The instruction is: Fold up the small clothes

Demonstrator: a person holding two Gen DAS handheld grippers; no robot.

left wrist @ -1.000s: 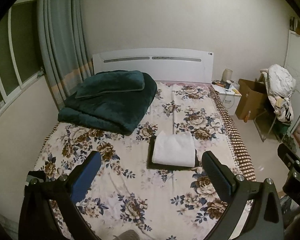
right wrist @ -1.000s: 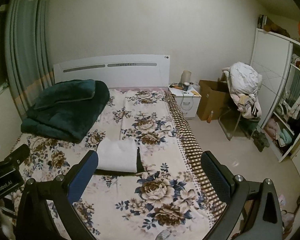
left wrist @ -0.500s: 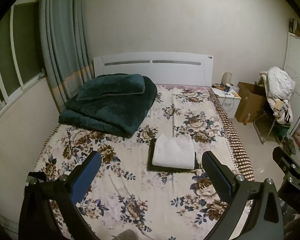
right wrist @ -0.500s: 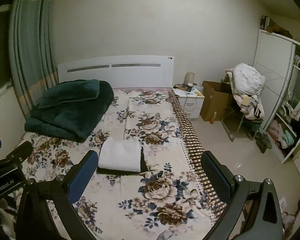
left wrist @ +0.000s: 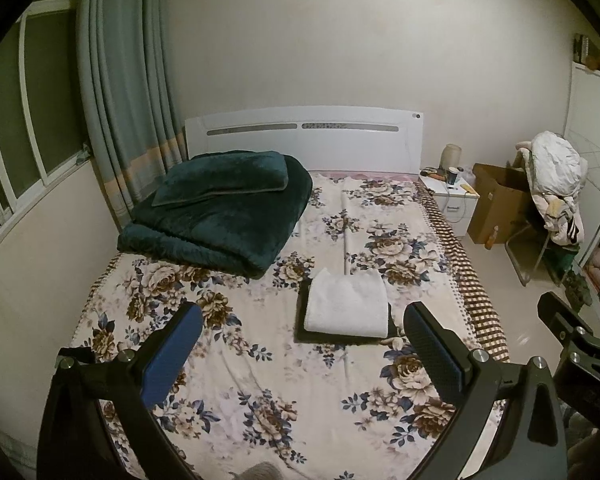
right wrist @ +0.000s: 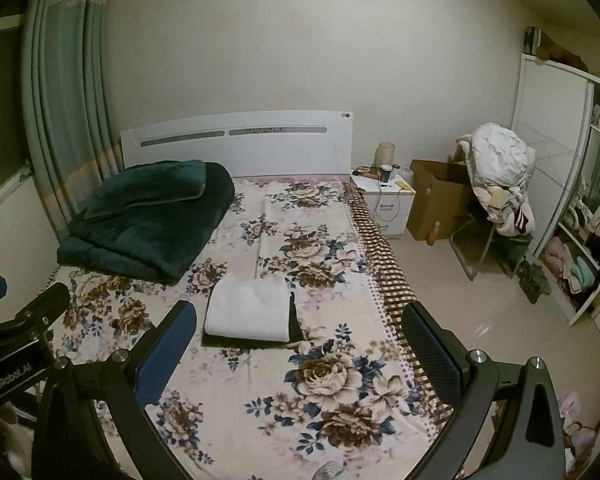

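A folded white cloth [left wrist: 346,304] lies on a folded black garment [left wrist: 320,336] in the middle of the floral bed [left wrist: 260,380]. The stack also shows in the right wrist view, white cloth [right wrist: 250,306] over the black garment [right wrist: 294,320]. My left gripper [left wrist: 302,354] is open and empty, held above the near part of the bed, short of the stack. My right gripper [right wrist: 300,354] is open and empty, also above the near bed, to the right of the stack.
A folded dark green blanket [left wrist: 220,210] lies at the bed's far left by the white headboard [left wrist: 300,136]. A nightstand [right wrist: 384,200], cardboard box [right wrist: 436,200] and a chair piled with clothes [right wrist: 500,168] stand right of the bed. A wardrobe [right wrist: 572,184] is at far right.
Both grippers have risen and pulled back a little from the bed, so the stack appears lower and farther. Both stay open and empty. The stack has not moved.
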